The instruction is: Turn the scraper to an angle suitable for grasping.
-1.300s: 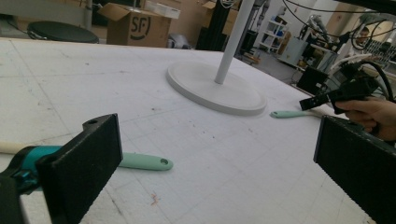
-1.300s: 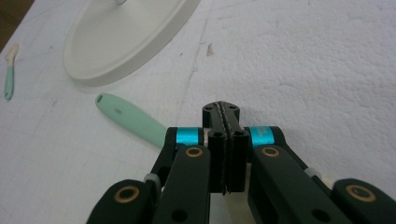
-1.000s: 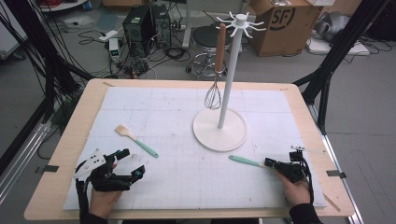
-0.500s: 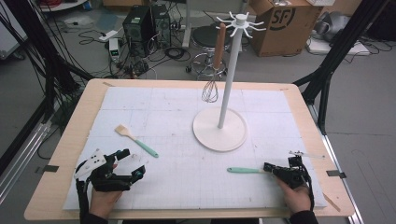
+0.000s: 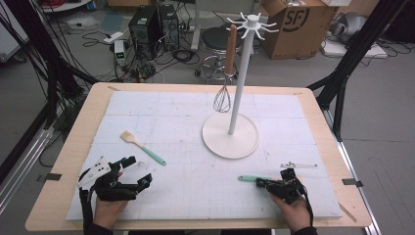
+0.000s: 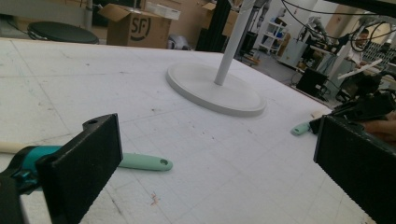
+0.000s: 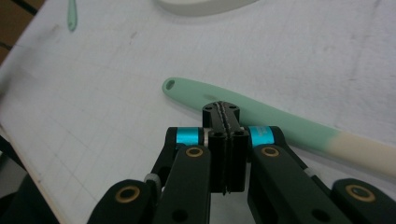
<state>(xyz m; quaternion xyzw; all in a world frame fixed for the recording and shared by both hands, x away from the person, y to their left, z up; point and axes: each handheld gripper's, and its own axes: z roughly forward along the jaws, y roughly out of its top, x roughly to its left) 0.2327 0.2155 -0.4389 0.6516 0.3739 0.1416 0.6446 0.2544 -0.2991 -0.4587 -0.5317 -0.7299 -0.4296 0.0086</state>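
A utensil with a mint-green handle (image 5: 247,178) and a cream far end lies on the white mat near the front right. My right gripper (image 5: 260,182) has its jaws shut pad to pad. In the right gripper view its tip (image 7: 221,109) rests over the middle of that handle (image 7: 275,119), with nothing between the pads. My left gripper (image 5: 138,170) stands open at the front left, low over the mat. A brush (image 5: 143,148) with a wooden head and a green handle lies just beyond it; in the left gripper view its handle (image 6: 144,162) lies between the wide-open jaws (image 6: 215,163).
A white hanging stand (image 5: 230,139) with a round base and hooked top stands on the mat at centre right. A whisk (image 5: 222,100) with a wooden handle hangs from it. The mat (image 5: 186,122) covers a wooden table (image 5: 323,127). Boxes, cables and a stool lie on the floor behind.
My right gripper has slid left and a little toward the front edge, and the green-handled utensil has shifted with it. The left gripper has stayed put.
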